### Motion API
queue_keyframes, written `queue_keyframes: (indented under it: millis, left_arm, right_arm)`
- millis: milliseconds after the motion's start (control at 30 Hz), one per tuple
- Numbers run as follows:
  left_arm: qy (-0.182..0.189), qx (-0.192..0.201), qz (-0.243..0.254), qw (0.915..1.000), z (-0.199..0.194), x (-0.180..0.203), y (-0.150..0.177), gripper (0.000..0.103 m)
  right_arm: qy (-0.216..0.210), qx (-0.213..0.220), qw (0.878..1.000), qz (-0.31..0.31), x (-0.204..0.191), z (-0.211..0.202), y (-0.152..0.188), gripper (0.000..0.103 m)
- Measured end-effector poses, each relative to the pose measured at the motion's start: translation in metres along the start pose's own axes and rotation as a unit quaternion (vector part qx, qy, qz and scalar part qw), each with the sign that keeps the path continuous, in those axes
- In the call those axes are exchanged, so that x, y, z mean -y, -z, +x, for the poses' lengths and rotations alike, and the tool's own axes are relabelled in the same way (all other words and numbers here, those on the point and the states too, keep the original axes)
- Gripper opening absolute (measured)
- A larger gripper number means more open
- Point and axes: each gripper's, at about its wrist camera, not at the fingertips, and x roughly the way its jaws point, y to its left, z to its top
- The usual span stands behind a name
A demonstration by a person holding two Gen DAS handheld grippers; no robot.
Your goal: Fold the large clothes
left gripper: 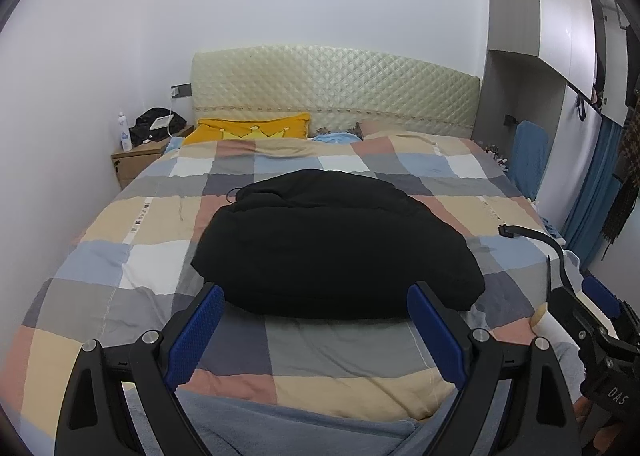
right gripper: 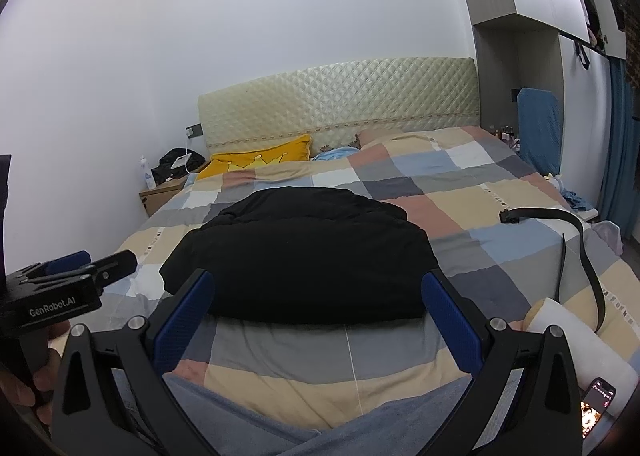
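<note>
Left wrist view cuts off the right gripper [left gripper: 600, 312] at its edge, so I cannot tell its state there; its own camera shows it spread wide, like the left gripper [left gripper: 316, 330]. Black folded garment [left gripper: 332, 244] lies mid-bed on the checked quilt [left gripper: 132, 256], a black belt [right gripper: 580, 240] beside it

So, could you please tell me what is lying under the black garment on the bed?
The black garment rests on the checked quilt, whose squares show all around it. Whatever lies on the quilt directly beneath the garment is covered and cannot be seen.
</note>
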Motion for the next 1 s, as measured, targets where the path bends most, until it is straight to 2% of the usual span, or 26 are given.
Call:
queue_keyframes:
  millis: [100, 233, 567, 1000]
  left_arm:
    - [-0.014, 0.000, 0.011, 0.9998, -0.001, 0.001, 0.002, 0.093]
    - [0.001, -0.003, 0.026, 0.9997, -0.004, 0.010, 0.005, 0.093]
    - [0.012, -0.002, 0.015, 0.9998, -0.010, 0.014, 0.004, 0.093]
    - [-0.005, 0.000, 0.002, 1.0000, -0.017, 0.000, 0.007, 0.093]
  right_arm:
    - [0.000, -0.001, 1.000, -0.001, -0.001, -0.001, 0.000, 0.103]
    - [0.004, 0.000, 1.000, 0.001, 0.001, -0.003, 0.000, 0.103]
    - [0.017, -0.004, 1.000, 0.002, 0.009, -0.003, 0.003, 0.103]
    - [0.015, 0.000, 1.000, -0.006, 0.005, -0.010, 0.002, 0.103]
